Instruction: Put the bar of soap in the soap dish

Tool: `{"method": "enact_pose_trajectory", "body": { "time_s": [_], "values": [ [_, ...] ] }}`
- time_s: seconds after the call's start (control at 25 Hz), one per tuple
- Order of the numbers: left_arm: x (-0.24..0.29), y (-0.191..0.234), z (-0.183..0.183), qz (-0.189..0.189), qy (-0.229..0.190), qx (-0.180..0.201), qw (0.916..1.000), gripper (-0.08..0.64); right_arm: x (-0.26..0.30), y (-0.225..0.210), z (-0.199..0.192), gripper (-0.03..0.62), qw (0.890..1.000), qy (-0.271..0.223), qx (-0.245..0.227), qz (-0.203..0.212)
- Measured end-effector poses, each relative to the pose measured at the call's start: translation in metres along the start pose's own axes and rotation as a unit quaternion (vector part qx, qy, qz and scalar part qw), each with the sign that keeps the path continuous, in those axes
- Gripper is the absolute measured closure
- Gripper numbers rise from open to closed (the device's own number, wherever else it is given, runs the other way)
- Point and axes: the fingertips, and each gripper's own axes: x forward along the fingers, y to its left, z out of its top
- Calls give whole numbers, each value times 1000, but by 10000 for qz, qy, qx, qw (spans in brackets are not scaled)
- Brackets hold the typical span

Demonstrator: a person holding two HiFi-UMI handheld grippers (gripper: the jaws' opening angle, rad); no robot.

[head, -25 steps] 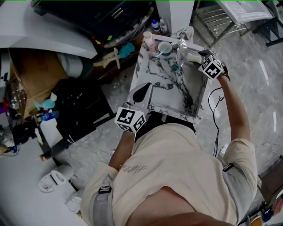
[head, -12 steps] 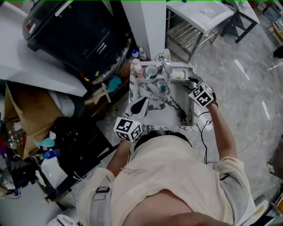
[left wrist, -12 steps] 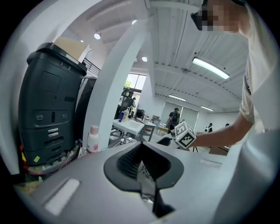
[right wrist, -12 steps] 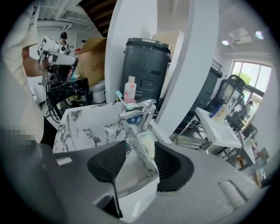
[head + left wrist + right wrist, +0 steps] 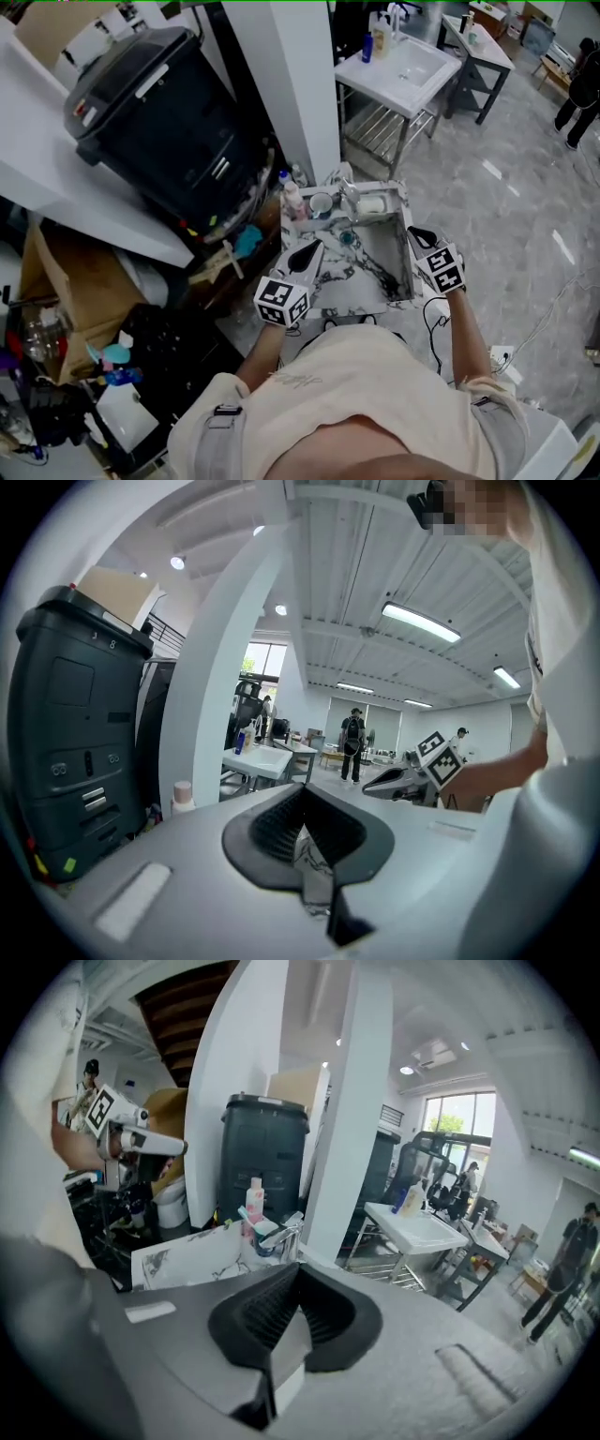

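You stand at a marble sink (image 5: 375,267). The bar of soap (image 5: 371,202) lies in the soap dish (image 5: 384,210) on the back edge of the sink, near the back right corner. It is just beside the tap (image 5: 351,195), and it looks very small from up here. Left of the tap, on the same back edge, stand a cup (image 5: 322,202) and a pink bottle (image 5: 292,201). Your right gripper (image 5: 415,235) is up over the right edge of the sink, well apart from the soap. Its jaws have just been closing, and now they are pressed together with nothing between them. Your left gripper (image 5: 307,249) is over the left edge of the sink, near the front left corner. Its jaws are together too, and they hold nothing. Both grippers point toward the back of the sink. A big black box (image 5: 159,122) stands off to the left. A white washbasin (image 5: 403,70) on a metal frame stands further back.
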Motion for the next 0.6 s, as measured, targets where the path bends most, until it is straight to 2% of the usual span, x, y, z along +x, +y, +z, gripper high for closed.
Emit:
{"method": "enact_pose_trajectory", "body": {
  "time_s": [0.12, 0.24, 0.36, 0.48, 0.6],
  "values": [
    [-2, 4, 3, 117, -30, 25, 9999, 545, -26, 7, 8, 591, 9974, -509, 512, 27],
    [-5, 0, 9, 154, -80, 48, 9998, 545, -49, 15, 15, 591, 9920, -1065, 682, -41],
    [-8, -5, 25, 198, -248, 93, 9995, 545, -62, 18, 25, 591, 9847, -1421, 996, -136],
    [-13, -11, 42, 193, -399, 130, 9989, 545, -78, 28, 43, 591, 9750, -1794, 1311, 0],
    [-16, -16, 57, 225, -513, 208, 9982, 545, -95, 32, 65, 591, 9686, -2077, 1359, 105]
  ]
}}
